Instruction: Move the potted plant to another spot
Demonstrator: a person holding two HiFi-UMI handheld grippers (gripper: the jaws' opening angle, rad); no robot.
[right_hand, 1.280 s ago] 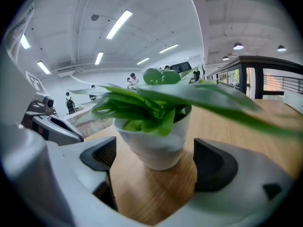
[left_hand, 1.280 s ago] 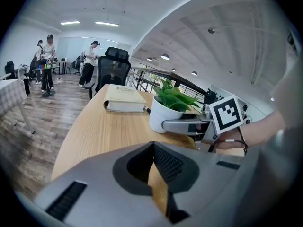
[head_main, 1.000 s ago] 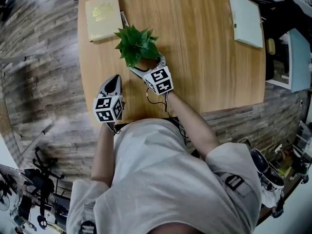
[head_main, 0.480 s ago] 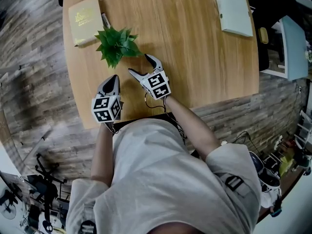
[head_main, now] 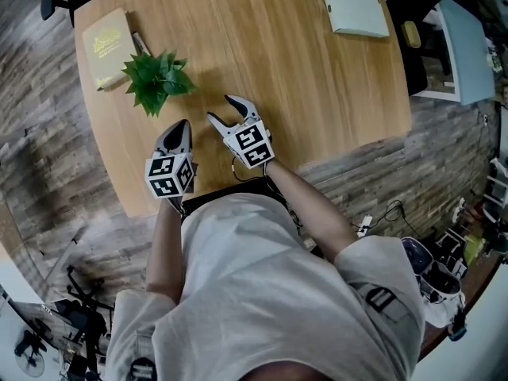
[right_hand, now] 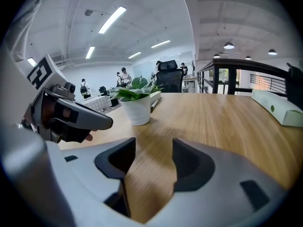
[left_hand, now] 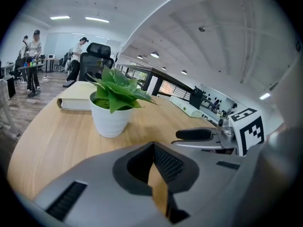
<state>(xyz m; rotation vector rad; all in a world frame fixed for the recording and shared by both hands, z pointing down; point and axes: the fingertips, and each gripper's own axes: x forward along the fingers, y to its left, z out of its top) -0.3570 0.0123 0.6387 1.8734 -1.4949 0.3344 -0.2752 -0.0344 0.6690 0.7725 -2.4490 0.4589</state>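
Right gripper [head_main: 221, 107] empty, potted plant [head_main: 156, 82] left standing apart

Its jaws are seen spread and closing, with only bare table [head_main: 302, 78] between them. The left gripper [head_main: 179, 129] is held pressed together on nothing. The plant is set upright toward the table's far left, just beside a book [head_main: 103, 36], clear of both grippers.

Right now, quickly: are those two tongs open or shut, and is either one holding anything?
Left tongs: shut, empty.
Right tongs: open, closing, nothing between them.
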